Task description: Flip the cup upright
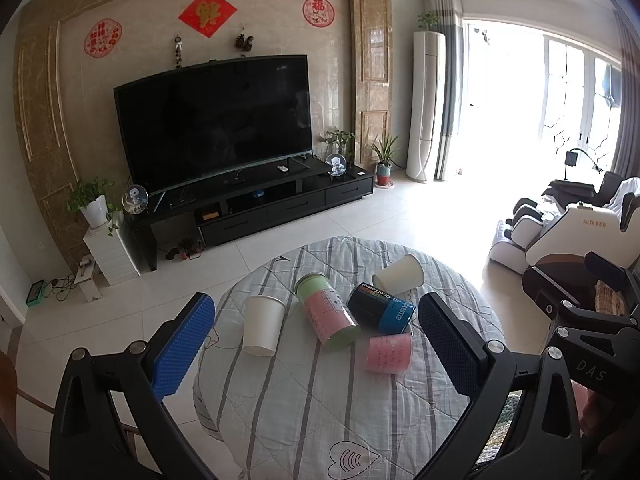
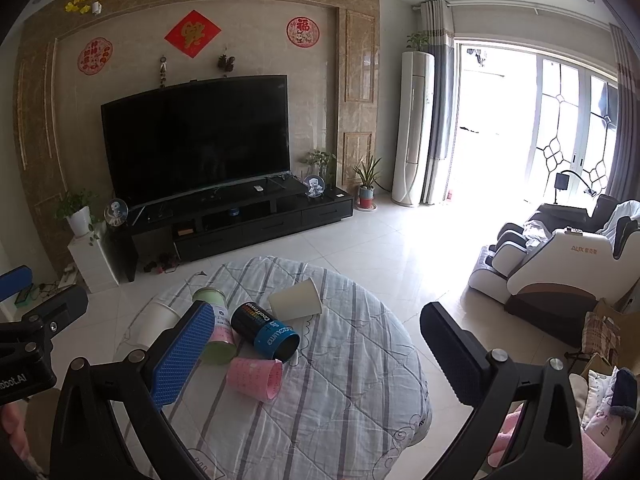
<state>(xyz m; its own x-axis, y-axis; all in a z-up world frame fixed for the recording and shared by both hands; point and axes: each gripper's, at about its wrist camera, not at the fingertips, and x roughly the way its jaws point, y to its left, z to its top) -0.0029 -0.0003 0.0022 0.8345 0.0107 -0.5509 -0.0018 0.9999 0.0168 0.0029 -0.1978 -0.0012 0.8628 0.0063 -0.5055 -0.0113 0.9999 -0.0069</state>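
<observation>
Both pairs of jaws stand wide apart and hold nothing: the left gripper [image 1: 316, 344] and the right gripper [image 2: 316, 356] hang above the near side of the round table [image 1: 360, 420], which is covered by a striped quilted cloth. Five cups lie on their sides ahead of them, none touched. In the left view the white paper cup [image 1: 262, 326] lies nearest the left finger, the pink cup [image 1: 390, 352] between the fingers, close in. Between those lie a green-and-pink canister [image 1: 328, 312] and a black-and-blue can [image 1: 380, 308], touching each other, with a second white cup [image 1: 400, 274] just behind. The pink cup is translucent with faint writing; its mouth faces right in the right view [image 2: 254, 376].
</observation>
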